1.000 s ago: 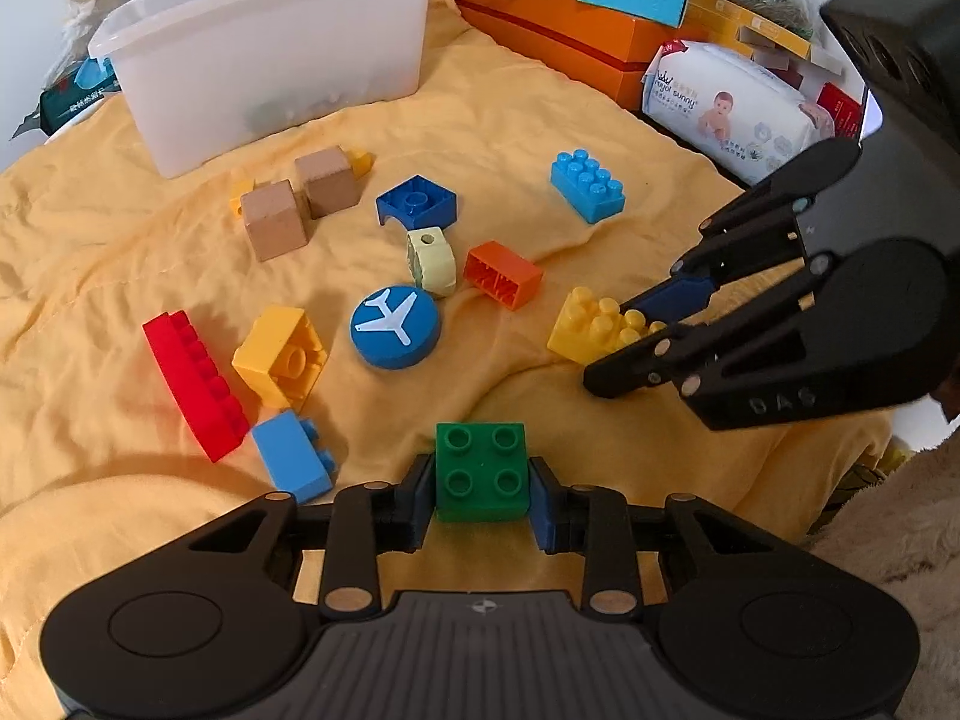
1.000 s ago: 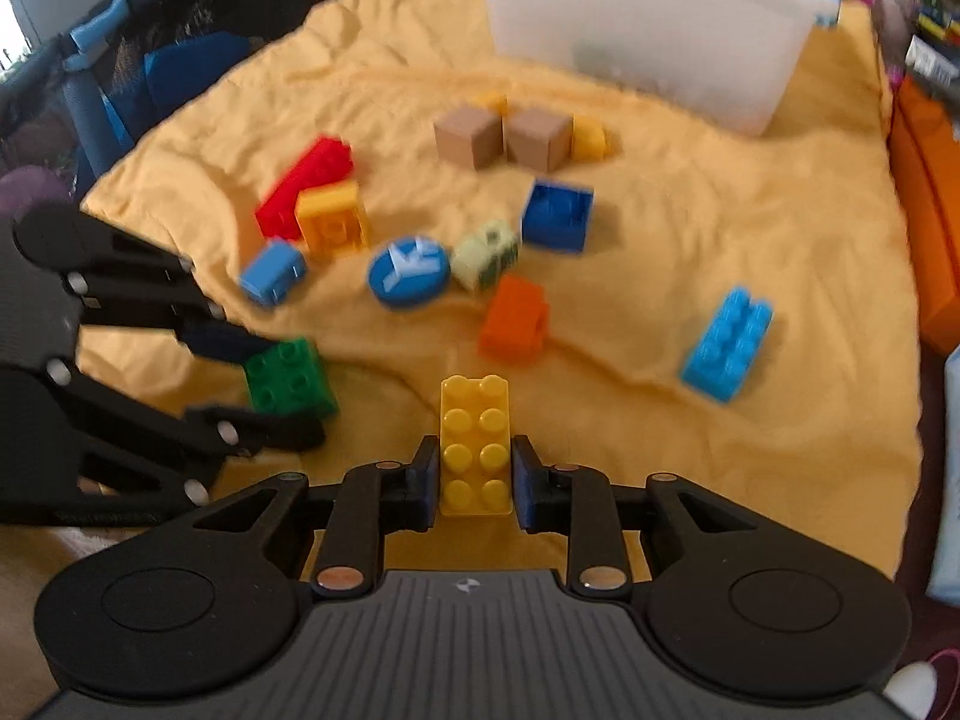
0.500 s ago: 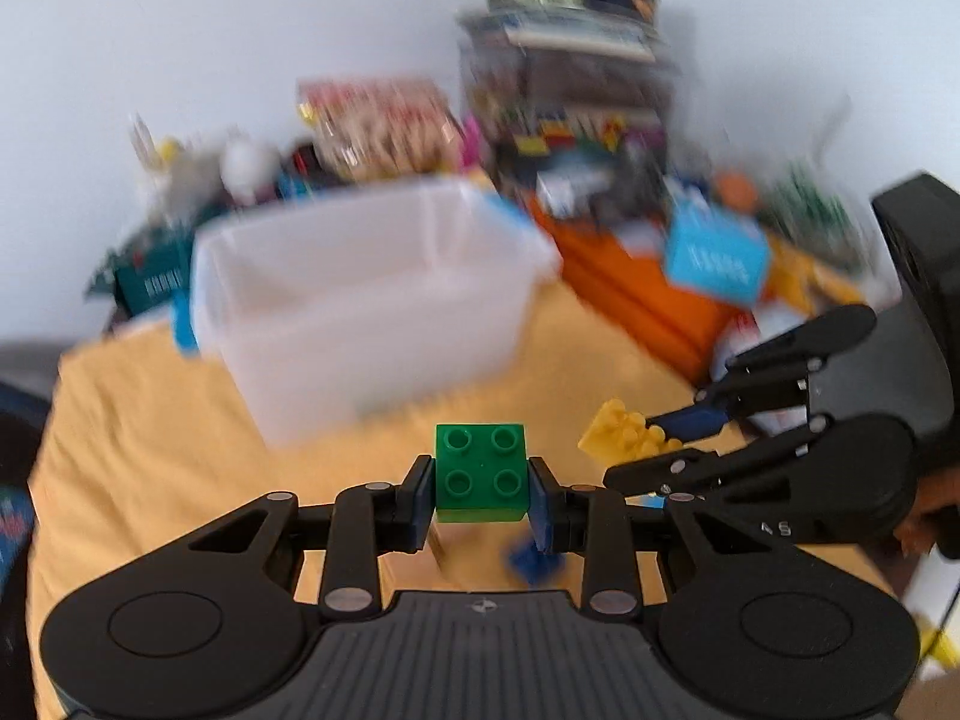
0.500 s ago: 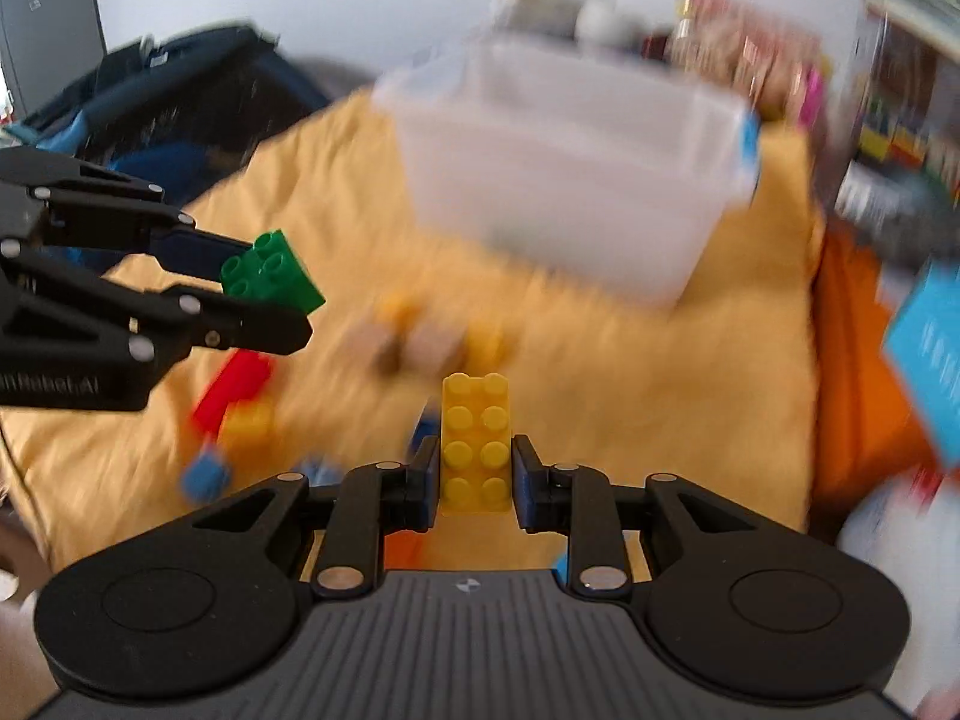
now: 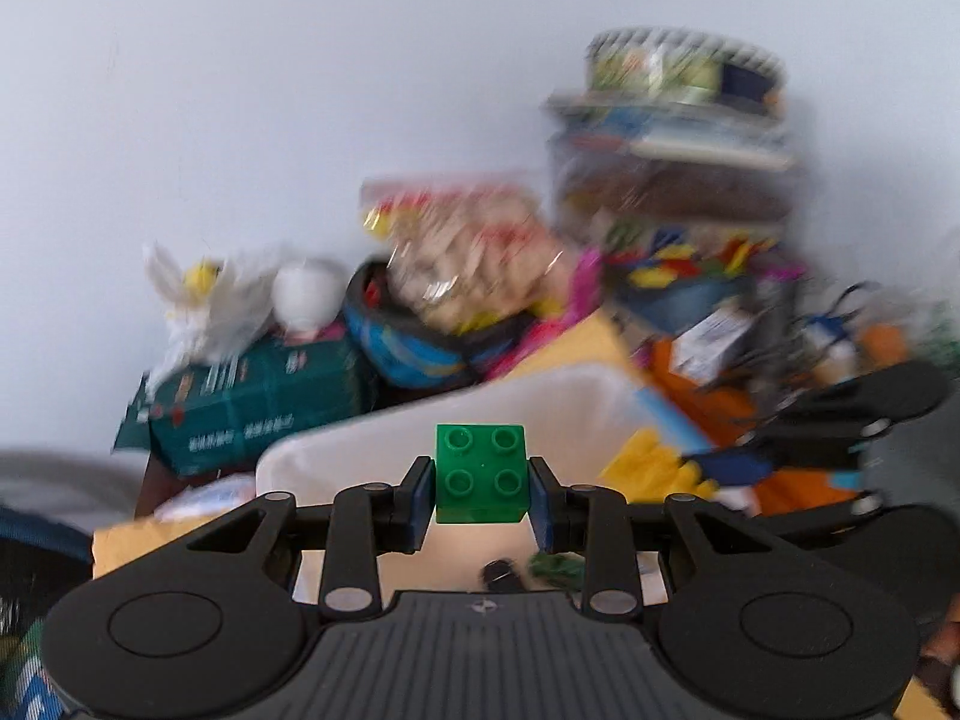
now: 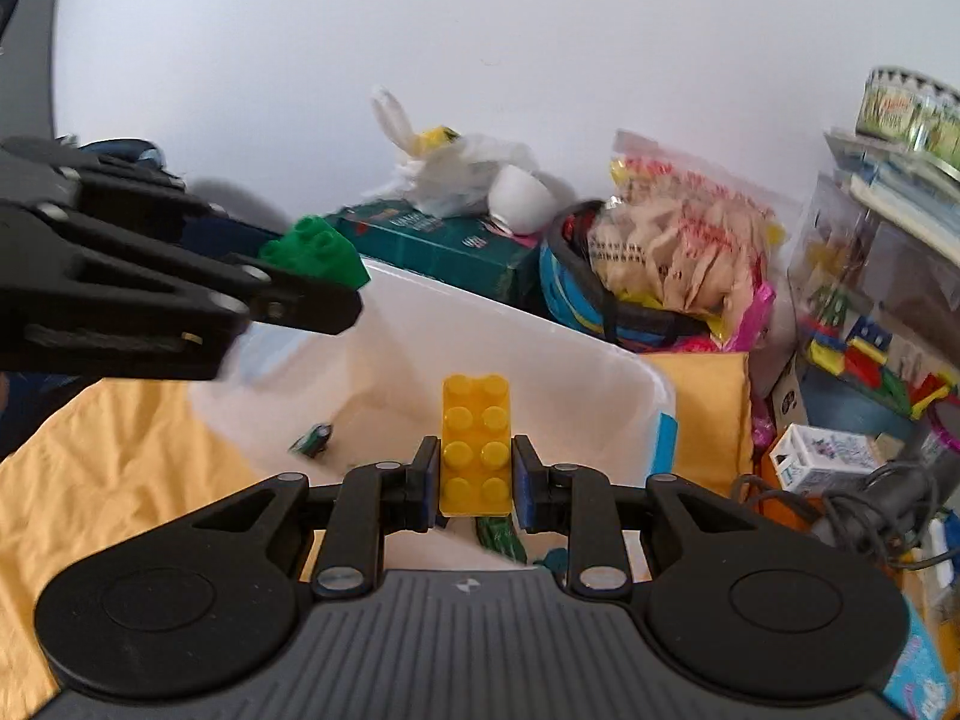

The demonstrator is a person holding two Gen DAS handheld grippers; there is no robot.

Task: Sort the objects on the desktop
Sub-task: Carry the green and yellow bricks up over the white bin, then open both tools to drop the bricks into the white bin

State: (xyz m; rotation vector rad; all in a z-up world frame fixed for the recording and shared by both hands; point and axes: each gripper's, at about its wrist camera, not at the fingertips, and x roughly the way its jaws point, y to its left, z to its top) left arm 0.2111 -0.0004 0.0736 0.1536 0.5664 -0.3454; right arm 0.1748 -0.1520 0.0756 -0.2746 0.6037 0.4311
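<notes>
Both bricks are over the white plastic bin (image 6: 600, 378) but not yet dropped. At lower centre of its own view, the left gripper (image 5: 480, 489) has its jaws opening around the green four-stud brick (image 5: 480, 474), which sits between the pads. The right gripper (image 6: 474, 474) clamps the yellow eight-stud brick (image 6: 476, 444) above the bin's interior, where a few small dark items (image 6: 312, 439) lie. Judged from this, the sorting is partway through.
</notes>
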